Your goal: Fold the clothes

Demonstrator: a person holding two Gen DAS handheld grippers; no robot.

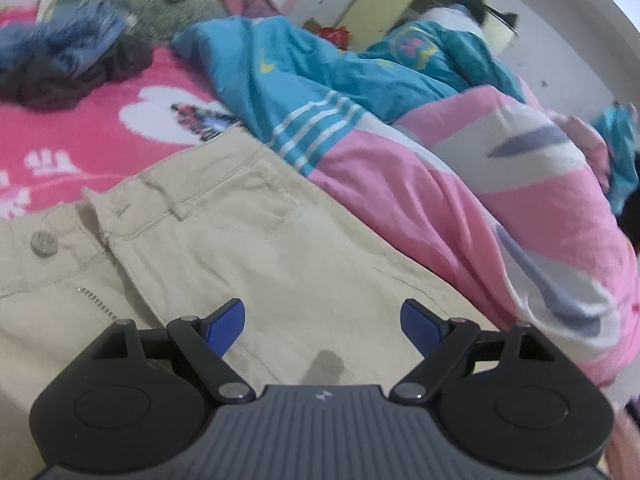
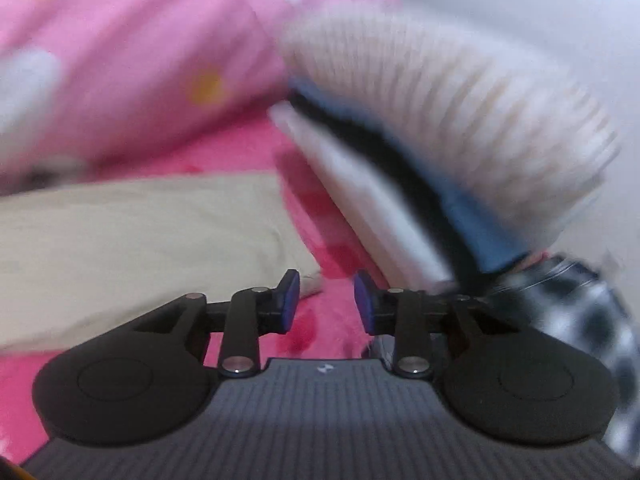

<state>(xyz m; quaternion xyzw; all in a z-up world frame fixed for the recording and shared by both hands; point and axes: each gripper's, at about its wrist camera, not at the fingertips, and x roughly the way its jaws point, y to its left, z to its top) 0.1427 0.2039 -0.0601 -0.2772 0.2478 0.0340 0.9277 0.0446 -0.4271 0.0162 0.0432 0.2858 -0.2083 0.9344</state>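
Beige trousers lie spread on a bright pink bedsheet, waistband and metal button toward the left. My left gripper hovers just above the trouser fabric, wide open, nothing between its blue pads. In the right wrist view, a beige trouser leg stretches across the left on the pink bedsheet. My right gripper sits low beside the leg's end, open with a narrow gap, holding nothing.
A pink, white and grey quilt and a teal blanket bunch up along the right. Blue and dark clothes are piled at the back left. A blurred ribbed cream sleeve with blue and black crosses close in front of my right gripper.
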